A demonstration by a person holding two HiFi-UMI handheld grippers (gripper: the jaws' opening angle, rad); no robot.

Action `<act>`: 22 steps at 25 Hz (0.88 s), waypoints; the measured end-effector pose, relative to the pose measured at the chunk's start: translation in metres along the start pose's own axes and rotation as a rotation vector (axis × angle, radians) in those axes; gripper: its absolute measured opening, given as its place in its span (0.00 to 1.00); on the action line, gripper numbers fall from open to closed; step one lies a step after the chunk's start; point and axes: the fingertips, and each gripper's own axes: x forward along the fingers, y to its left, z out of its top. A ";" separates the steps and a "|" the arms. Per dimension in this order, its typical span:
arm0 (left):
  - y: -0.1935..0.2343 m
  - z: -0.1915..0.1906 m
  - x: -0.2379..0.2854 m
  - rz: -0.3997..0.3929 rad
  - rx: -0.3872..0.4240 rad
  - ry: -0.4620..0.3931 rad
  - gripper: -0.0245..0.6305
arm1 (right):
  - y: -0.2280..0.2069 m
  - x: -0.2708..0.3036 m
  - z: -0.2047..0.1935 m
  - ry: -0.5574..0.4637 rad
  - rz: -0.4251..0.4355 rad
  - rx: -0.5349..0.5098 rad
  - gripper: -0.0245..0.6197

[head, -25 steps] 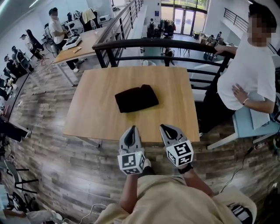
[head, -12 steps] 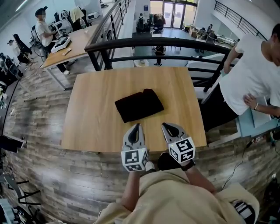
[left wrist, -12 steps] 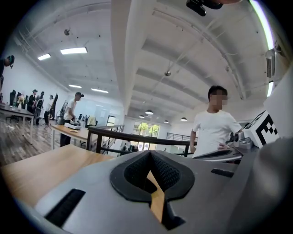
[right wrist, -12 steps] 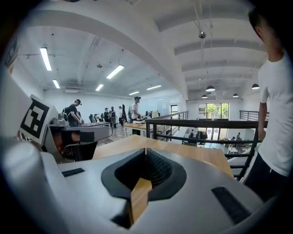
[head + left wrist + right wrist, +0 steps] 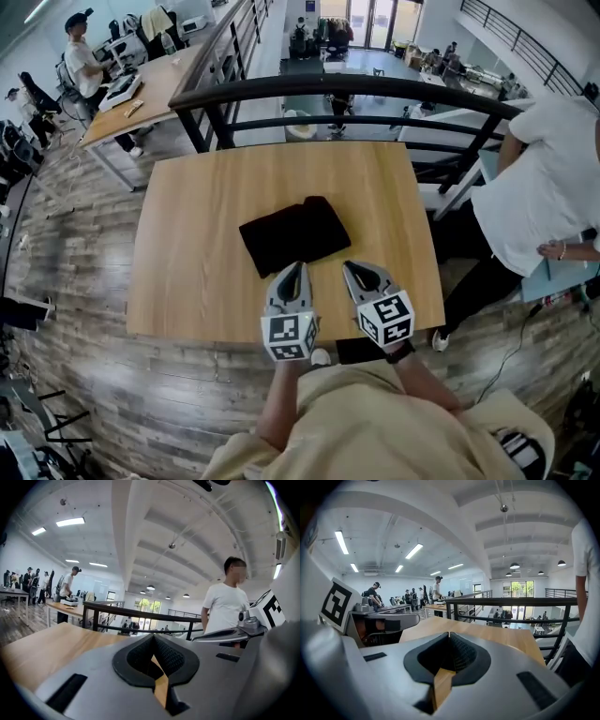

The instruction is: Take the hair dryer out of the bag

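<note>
head view: your left gripper [image 5: 292, 269] and right gripper [image 5: 350, 268] sit side by side over the near edge of the wooden table [image 5: 197, 253], both pointing away from you. each has its marker cube toward your body. the black bag [image 5: 293, 232] lies flat near the middle of the table, just beyond the two tips. the left tip is almost at the bag's near edge, but you cannot tell from here whether it touches. the hair dryer itself does not show, only the dark fabric. a black railing [image 5: 347, 86] runs behind the table. a person in a white shirt [image 5: 548, 187] stands at the table's right side.

left gripper view: your jaws are pressed together, the dark pads meeting in a seam with nothing between them. a sliver of tabletop shows through the gap below the pads. the gripper's own body covers the bag. the table stretches off to the left, with the railing behind it. the person in white stands at the right, above the side of your other gripper.

right gripper view: these jaws are also pressed together and empty, again with bare wood showing under the pads. your left gripper's marker cube sits at the left edge, and the table and railing lie ahead.
</note>
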 end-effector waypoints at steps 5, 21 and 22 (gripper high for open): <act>0.015 -0.002 0.092 -0.003 0.026 0.059 0.06 | -0.065 0.057 0.001 0.019 -0.014 0.040 0.06; 0.035 -0.107 0.292 -0.121 0.244 0.409 0.23 | -0.199 0.160 -0.060 0.126 -0.102 0.161 0.06; 0.040 -0.116 0.298 -0.122 0.283 0.436 0.26 | -0.203 0.163 -0.066 0.133 -0.103 0.167 0.06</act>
